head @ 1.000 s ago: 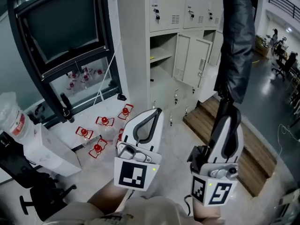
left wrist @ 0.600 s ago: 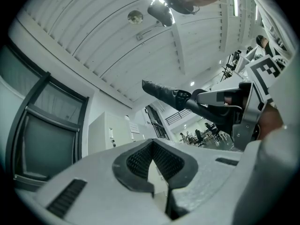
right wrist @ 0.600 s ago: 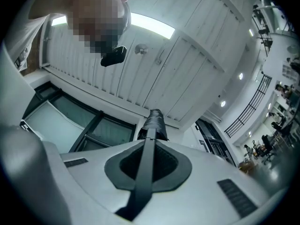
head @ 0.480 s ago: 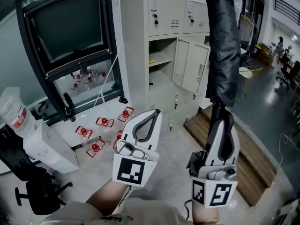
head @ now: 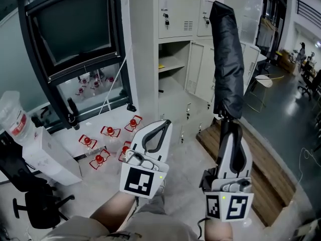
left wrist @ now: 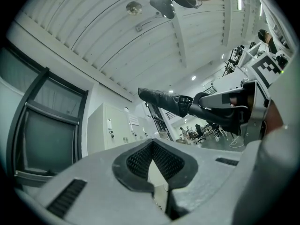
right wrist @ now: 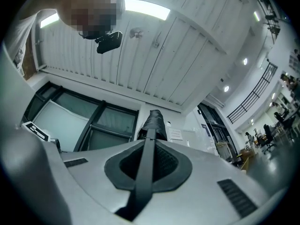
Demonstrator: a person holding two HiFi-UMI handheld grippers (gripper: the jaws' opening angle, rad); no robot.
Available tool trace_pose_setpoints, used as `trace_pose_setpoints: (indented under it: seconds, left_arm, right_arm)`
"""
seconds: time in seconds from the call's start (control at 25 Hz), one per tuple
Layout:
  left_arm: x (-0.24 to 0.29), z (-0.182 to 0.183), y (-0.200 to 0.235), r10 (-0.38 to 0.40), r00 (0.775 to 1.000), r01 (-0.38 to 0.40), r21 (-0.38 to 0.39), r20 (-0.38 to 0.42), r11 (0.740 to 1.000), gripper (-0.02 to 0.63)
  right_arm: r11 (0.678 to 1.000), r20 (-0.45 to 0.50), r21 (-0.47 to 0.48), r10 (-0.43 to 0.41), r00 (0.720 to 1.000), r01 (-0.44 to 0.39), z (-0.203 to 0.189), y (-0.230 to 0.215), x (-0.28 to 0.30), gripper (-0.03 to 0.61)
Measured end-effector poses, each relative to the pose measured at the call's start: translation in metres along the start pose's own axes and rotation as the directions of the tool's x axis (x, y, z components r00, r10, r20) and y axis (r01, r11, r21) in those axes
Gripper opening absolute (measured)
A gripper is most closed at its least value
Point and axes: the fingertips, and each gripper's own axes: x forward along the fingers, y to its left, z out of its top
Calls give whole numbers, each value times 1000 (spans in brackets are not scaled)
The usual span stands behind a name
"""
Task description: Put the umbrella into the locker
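Step in hand: we are judging this as the carry toward the grey metal locker bank point(head: 175, 14); nothing is going inside yet.
Umbrella's place: the folded black fabric umbrella point(head: 226, 59) is standing in the air above our right gripper point(head: 229, 123), well apart from the open locker compartment point(head: 173, 59).
Right fingers: clenching the umbrella's slim dark stem at its lower end.
Left gripper point(head: 163, 124): fingers pressing together on nothing.
Pointing: the long axis is running near upright, tip aiming up.
Next move: we are expecting to tip it toward level, aim the tip at the compartment and feed it in lengthwise.
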Motion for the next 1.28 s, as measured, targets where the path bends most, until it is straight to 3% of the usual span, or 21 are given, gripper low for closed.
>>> trace_pose_setpoints:
  seconds: [0.28,0.52,0.68,1.28]
  left_arm:
    - [30,-35,4,-18,999,18,-3,-29,1000,8]
    - [60,-73,14,-29,999,27,-31,-45,999,8]
    - [79,-93,23,-40,998,36,-97,-47,995,8]
    - [164,-181,60,-78,986,51,-176,-150,983,8]
  right_arm:
    - [999,-76,46,12,997,-8,-47,-12,24,14]
    - [1000,-141,-14,7,990,-10,-91,-19,49,14]
    - [999,-202,-32,3,979,-10,-126,-22,70,14]
    - [1000,-370,4,24,929,-25,-236,-42,156,14]
